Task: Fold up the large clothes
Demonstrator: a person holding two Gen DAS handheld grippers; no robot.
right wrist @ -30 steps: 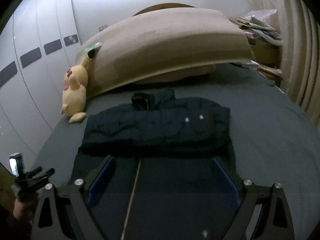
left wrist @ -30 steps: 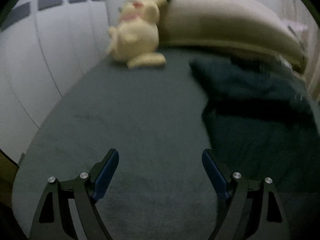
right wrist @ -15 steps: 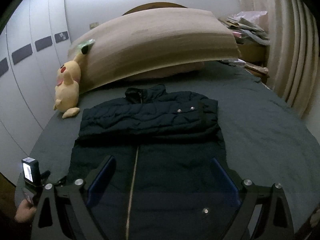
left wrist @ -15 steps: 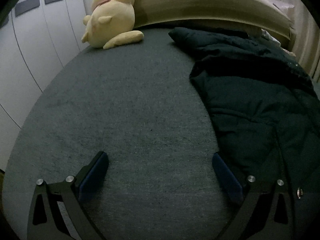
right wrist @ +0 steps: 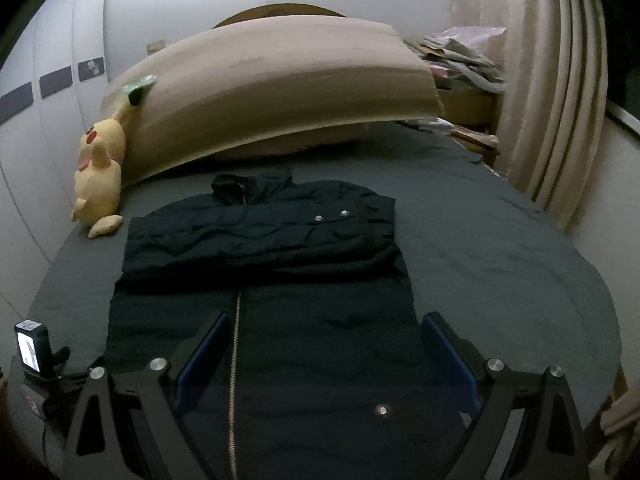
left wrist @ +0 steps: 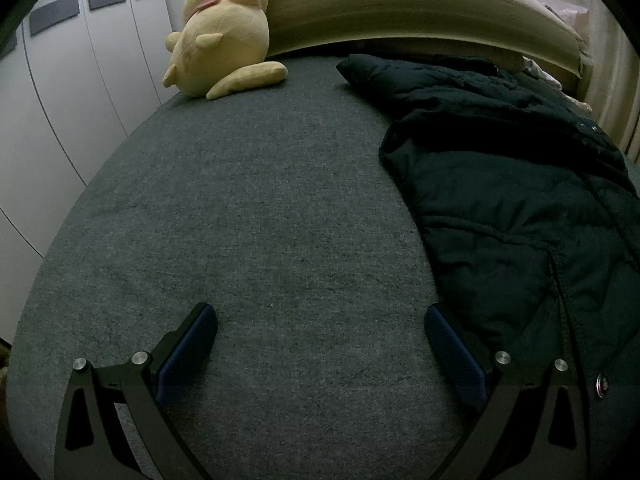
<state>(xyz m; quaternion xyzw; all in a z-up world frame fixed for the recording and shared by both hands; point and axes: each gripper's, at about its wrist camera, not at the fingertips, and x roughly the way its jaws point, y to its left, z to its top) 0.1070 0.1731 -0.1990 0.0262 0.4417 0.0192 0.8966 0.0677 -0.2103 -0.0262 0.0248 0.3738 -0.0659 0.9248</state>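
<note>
Dark navy puffer jacket (right wrist: 260,280) lies on the grey bed (left wrist: 248,208), sleeves folded across; left tongs (left wrist: 320,344) spread wide beside its left edge, right tongs (right wrist: 324,348) released above its hem.

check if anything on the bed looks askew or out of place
Nothing stands out. The dark jacket lies flat and square on the grey bedspread, sleeves folded across its chest, zipper straight. The yellow plush toy leans against the pillow.
</note>
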